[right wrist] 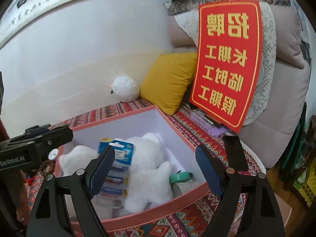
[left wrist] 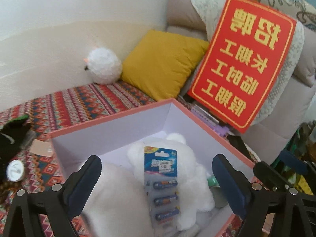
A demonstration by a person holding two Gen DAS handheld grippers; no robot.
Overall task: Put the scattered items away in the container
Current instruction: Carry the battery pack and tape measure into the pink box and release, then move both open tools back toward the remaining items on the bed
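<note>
A pink box (left wrist: 199,122) (right wrist: 185,144) with a white inside stands on the patterned cloth. In it lies a white plush toy (left wrist: 195,179) (right wrist: 150,158), with a blue battery pack (left wrist: 163,179) (right wrist: 118,156) resting on top and a green tape roll (left wrist: 213,180) (right wrist: 179,176) beside a grey roll in the corner. My left gripper (left wrist: 157,181) hangs open just above the box, the pack loose between its widely spread fingers. My right gripper (right wrist: 156,170) is open too, over the box's near side. The left gripper's body (right wrist: 37,144) shows at the left of the right wrist view.
On the cloth left of the box lie a small round clock (left wrist: 15,170), a tan card (left wrist: 41,148) and a dark object (left wrist: 11,134). Behind stand a yellow cushion (left wrist: 164,65) (right wrist: 167,81), a white fluffy ball (left wrist: 104,65) (right wrist: 124,88) and a red sign (left wrist: 244,59) (right wrist: 227,63). A black phone (right wrist: 235,152) lies right of the box.
</note>
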